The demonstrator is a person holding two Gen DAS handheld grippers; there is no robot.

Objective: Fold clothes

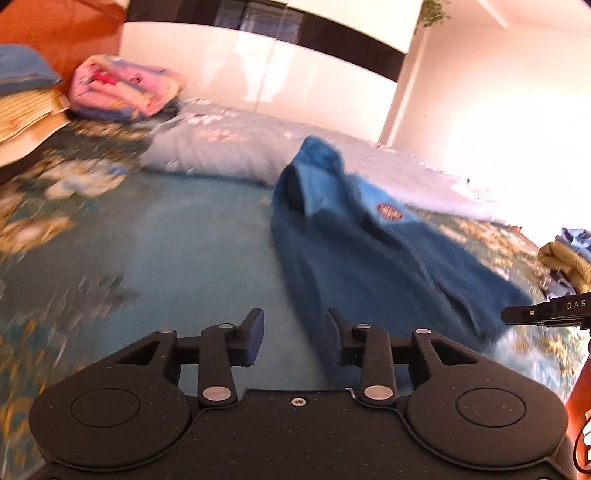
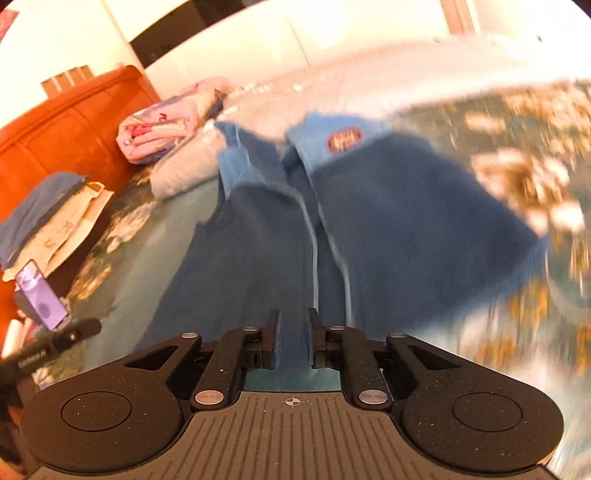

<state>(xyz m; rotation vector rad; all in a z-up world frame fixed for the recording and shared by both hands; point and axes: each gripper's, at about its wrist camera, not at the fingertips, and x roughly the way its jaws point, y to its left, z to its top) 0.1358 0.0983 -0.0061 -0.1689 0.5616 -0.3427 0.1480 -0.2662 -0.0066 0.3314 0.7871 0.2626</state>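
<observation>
Left tool (image 1: pixel 291 338) wide open, empty; right tool (image 2: pixel 293 341) part open, blue jacket (image 2: pixel 295 229) hem between fingers, grip unclear

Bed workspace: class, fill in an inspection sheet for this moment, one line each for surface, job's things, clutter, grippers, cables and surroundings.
Surface: bed sheet, teal with floral print; image blurred.
Job's things: blue jacket lying on the sheet, lighter collar, round red badge.
Clutter: pink floral bundle; grey quilt; folded stack by the headboard; phone with its screen lit; clothes pile at the right edge of the left view.
Grippers: left gripper open, holding nothing; right gripper open, narrow gap, jacket lying just ahead of its fingertips.
Cables: nothing seen.
Surroundings: orange headboard, white walls, dark horizontal band on the wall.
</observation>
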